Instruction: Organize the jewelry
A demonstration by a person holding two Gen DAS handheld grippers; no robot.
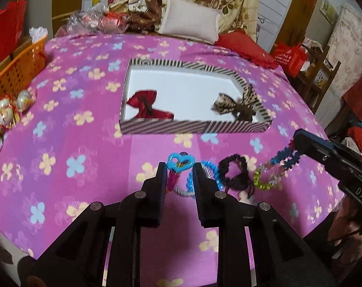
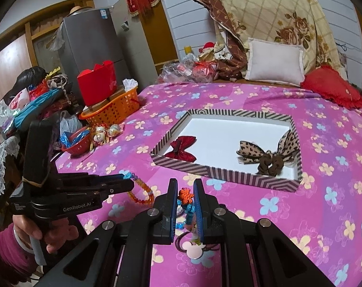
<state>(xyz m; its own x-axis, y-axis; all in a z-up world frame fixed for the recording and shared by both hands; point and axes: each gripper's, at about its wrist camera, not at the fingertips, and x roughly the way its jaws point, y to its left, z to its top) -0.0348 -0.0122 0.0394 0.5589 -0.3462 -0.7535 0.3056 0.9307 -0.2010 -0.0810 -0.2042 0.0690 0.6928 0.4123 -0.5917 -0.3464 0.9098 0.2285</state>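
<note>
- The bedspread (image 1: 85,124), pink-purple with blue and cream flowers, fills most of both views and bears everything else.
- The striped box (image 1: 195,127), shallow and white inside, lies open in the middle of the bedspread, beyond both grippers.
- The orange basket (image 2: 118,110) stands at the far left edge of the bed, with a red carton just behind it.
- The leopard bow (image 2: 264,154) lies in the box's right end, part of it against the right wall.
- The red bow (image 2: 181,151) lies in the box's left end, close to the near wall.
- The left gripper (image 1: 180,165) is clenched on the blue heart bracelet (image 1: 181,161); the heart charm sits between the fingertips and orange-pink beads hang below, lifted off the cloth.
- The right gripper (image 2: 185,197) is closed on the blue spiky bracelet (image 2: 188,205), whose orange flower shows between the blue pads, near the bed's front edge.
- Loose pieces lie just beside the left gripper on the cloth: the black scrunchie (image 1: 233,172), the green bead bracelet (image 1: 264,179) and a light-blue bead ring partly hidden behind the right finger.
- A pink mouse-shaped charm (image 2: 192,247) lies under the right gripper; whether it belongs to the dark cord beside it is hard to tell.
</note>
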